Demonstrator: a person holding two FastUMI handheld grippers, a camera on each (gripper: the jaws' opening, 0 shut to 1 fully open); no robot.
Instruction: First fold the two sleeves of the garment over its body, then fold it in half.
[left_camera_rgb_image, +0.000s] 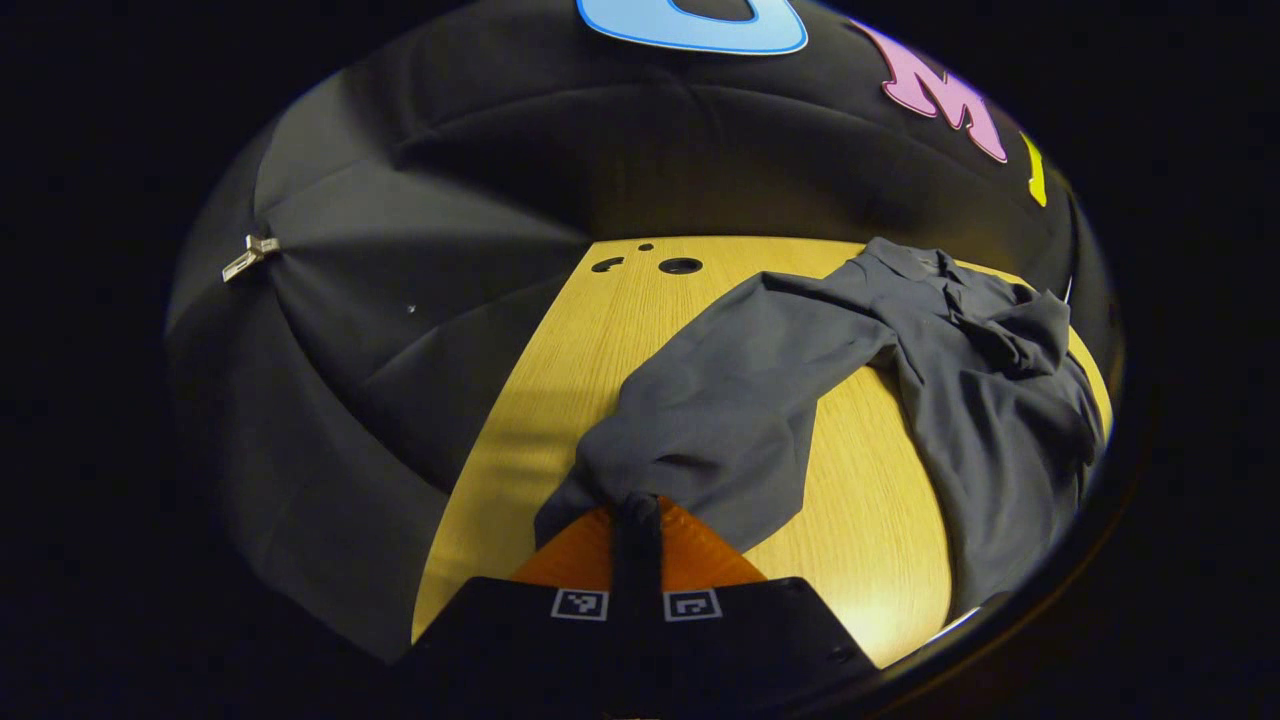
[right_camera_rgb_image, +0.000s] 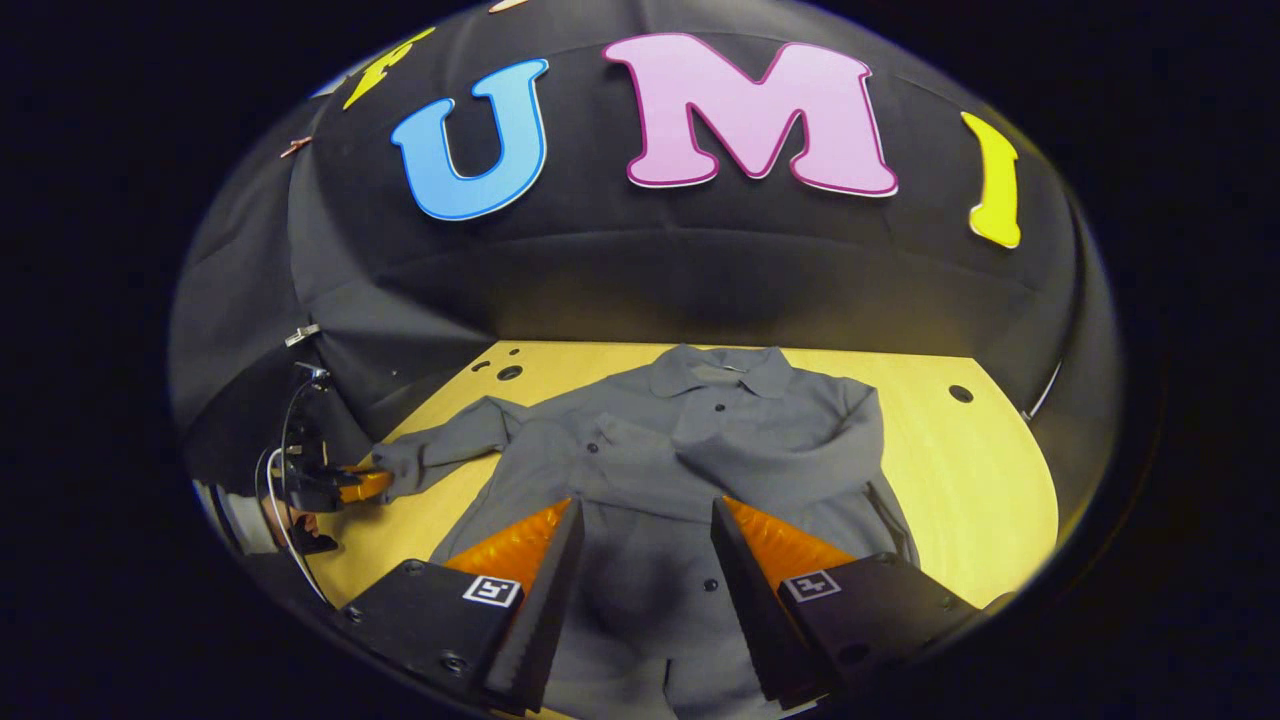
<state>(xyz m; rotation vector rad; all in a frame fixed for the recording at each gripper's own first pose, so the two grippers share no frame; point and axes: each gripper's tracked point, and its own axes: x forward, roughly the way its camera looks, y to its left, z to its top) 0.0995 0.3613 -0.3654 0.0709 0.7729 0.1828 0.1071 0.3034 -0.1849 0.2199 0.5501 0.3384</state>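
Wooden table (right_camera_rgb_image: 960, 470) | grey shirt (right_camera_rgb_image: 700, 440) spread | left tool (left_camera_rgb_image: 637, 505) clamps sleeve cuff (left_camera_rgb_image: 620, 470) | right tool (right_camera_rgb_image: 640, 520) wide

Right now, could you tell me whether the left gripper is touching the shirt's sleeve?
Touching. In the left gripper view, the left gripper has its jaws closed on the cuff end of the grey shirt's sleeve, the cloth bunched between them.
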